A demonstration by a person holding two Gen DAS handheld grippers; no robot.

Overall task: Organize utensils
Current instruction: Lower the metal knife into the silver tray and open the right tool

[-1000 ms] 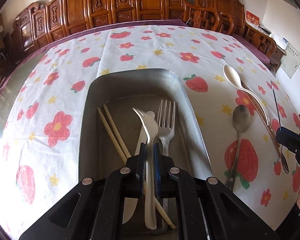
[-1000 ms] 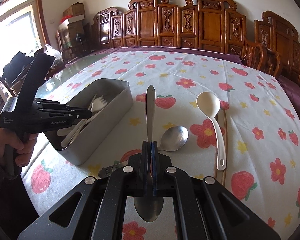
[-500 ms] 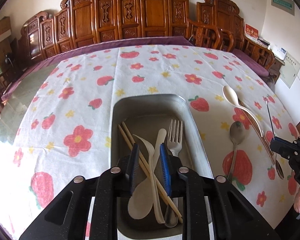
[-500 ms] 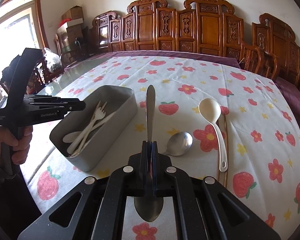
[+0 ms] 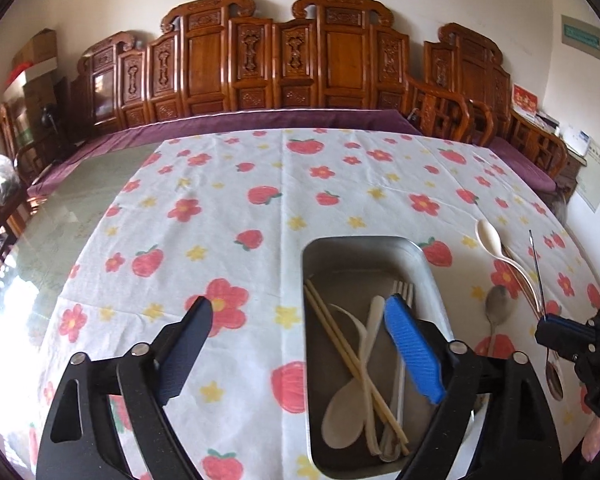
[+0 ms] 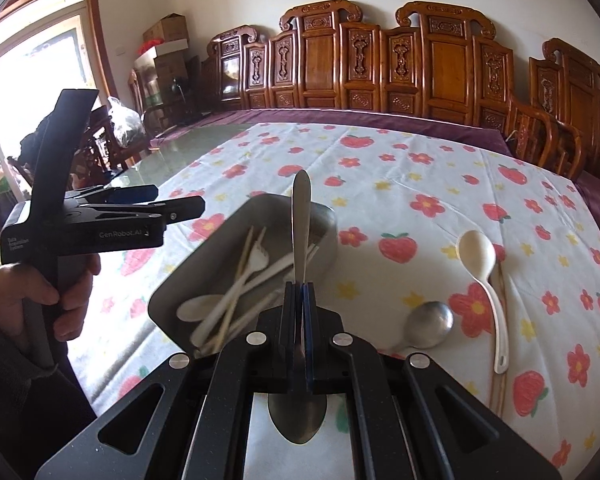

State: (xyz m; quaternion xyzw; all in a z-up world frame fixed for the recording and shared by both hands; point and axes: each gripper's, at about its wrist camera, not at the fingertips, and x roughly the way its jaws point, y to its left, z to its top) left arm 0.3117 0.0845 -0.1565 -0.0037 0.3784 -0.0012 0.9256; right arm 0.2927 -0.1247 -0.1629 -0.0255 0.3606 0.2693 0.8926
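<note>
A rectangular metal tray [image 5: 420, 256] with rounded corners and a dull brushed finish is being seen on a white tablecloth [image 5: 220, 208] printed with red flowers, strawberries and yellow stars. Lying loose and crossed in it are a pair of pale wooden chopsticks [image 5: 340, 344], a cream plastic spoon [image 5: 342, 416], a cream plastic fork [image 6: 256, 260] and a steel fork [image 5: 404, 288].

Just beside the tray on the cloth, a smooth cream plastic ladle-spoon [image 6: 482, 276] with a long curved handle is being left lying, and near it a shiny steel spoon [image 6: 428, 324] with a round bowl.

A second polished steel spoon [image 6: 300, 216] is being held by the right gripper [image 6: 300, 288], whose jaws are being kept clamped tight on its neck; the flat handle is being pointed upward over the tray's near edge, while the bowl is hanging below the black fingers.

The left gripper [image 5: 300, 320] is being held above the tablecloth and the tray's left side, its jaws having just been opening and now standing spread wide with nothing between them. Ribbed blue rubber is being shown on its right pad [image 5: 412, 352]. In the right wrist view its black body is being gripped by a person's hand [image 6: 44, 292] in a dark sleeve.

Carved reddish wooden chairs [image 5: 268, 64] are being seen lined against the pale wall behind the table.
</note>
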